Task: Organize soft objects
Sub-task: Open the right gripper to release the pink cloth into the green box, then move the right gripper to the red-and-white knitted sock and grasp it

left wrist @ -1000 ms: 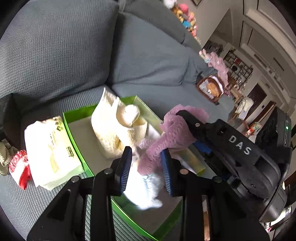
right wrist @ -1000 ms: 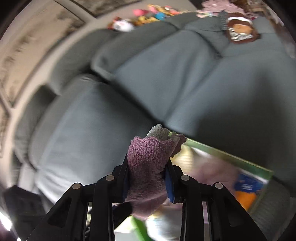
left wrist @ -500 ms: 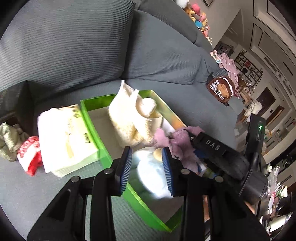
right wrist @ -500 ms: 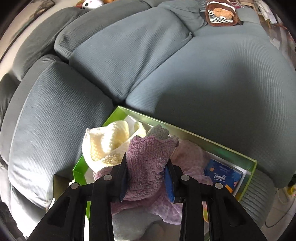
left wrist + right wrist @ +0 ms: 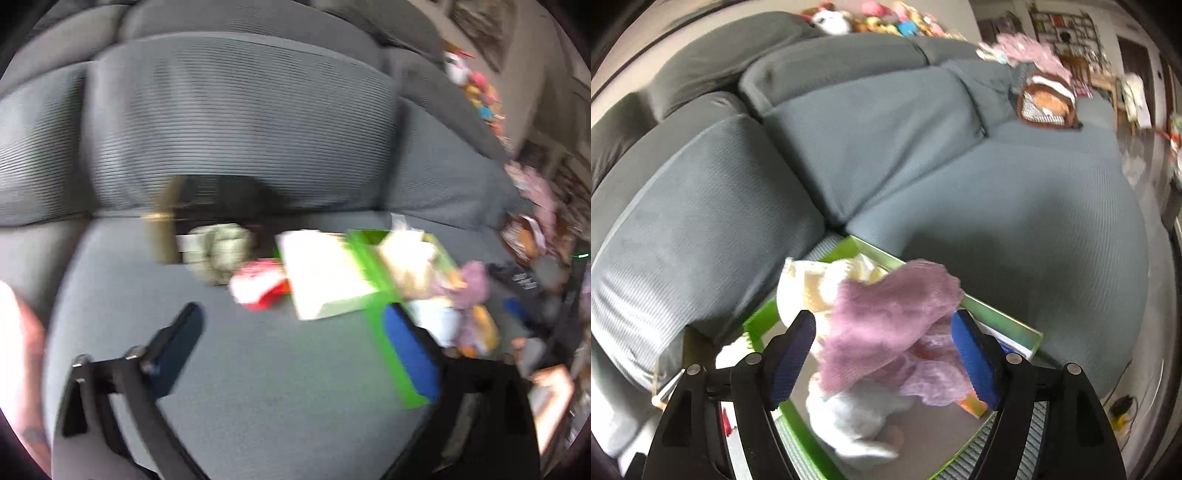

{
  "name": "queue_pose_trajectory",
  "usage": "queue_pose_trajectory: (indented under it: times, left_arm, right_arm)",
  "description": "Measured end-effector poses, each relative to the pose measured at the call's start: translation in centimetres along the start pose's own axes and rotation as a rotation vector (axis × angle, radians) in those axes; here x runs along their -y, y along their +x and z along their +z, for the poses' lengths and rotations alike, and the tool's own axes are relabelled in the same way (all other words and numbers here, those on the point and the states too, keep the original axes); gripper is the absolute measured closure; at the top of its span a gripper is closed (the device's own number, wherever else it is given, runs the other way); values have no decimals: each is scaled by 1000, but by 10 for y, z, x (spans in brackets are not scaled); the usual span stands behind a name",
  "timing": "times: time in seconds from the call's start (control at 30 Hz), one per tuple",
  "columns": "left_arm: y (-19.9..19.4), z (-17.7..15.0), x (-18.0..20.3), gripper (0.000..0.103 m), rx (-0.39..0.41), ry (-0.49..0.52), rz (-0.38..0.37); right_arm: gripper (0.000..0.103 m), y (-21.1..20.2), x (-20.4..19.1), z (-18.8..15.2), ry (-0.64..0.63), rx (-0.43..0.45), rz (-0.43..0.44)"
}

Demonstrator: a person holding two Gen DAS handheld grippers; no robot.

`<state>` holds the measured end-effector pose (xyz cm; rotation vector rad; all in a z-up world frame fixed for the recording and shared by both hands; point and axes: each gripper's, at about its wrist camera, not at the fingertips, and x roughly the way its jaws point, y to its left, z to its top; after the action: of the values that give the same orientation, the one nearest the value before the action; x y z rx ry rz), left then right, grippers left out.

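Purple cloth [image 5: 886, 325], limp and light, lies loose between right gripper [image 5: 882, 354] jaws just opened; left gripper [image 5: 295, 347] wide, empty; pinch a bunched fold.

Left-wrist view motion-blurred; green box [image 5: 384, 325] smeared.

Grey ribbed sofa [image 5: 997, 206] showing under bright green box [image 5: 1001, 314]. Inside the box: mauve cloth [image 5: 886, 325], cream knit [image 5: 809, 284], pale blue-white toy [image 5: 849, 417]. Beside the box: red-and-white item [image 5: 258, 284].

Both wrist views angled down, sharing green box [image 5: 384, 332] [image 5: 997, 314], sofa [image 5: 240, 129] [image 5: 997, 203]
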<state>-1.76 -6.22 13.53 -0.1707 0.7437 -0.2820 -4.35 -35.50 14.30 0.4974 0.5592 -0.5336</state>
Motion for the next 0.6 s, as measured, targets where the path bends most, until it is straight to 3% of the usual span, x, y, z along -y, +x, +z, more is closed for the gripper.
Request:
queue_pose_trajectory:
  times: [0.17, 0.27, 0.33, 0.37, 0.47, 0.6]
  left_arm:
    - [-13, -16, -60, 1, 13, -97, 87]
    - [-3, -30, -94, 2, -28, -188, 39]
    - [6, -36, -109, 2, -81, -236, 27]
    - [10, -37, -118, 3, -99, -264, 57]
    - [9, -33, -130, 3, -76, -277, 111]
    - [11, -33, -146, 3, -87, -317, 148]
  right_arm:
    - [15, -16, -31, -4, -60, 50, 30]
    - [15, -18, -54, -9, -112, 43, 74]
    - [15, -20, -71, -15, -145, 35, 136]
    - [15, -20, -78, -19, -154, 32, 183]
    - [15, -14, -106, -32, -186, -32, 348]
    - [15, -6, -153, -59, -303, -121, 473]
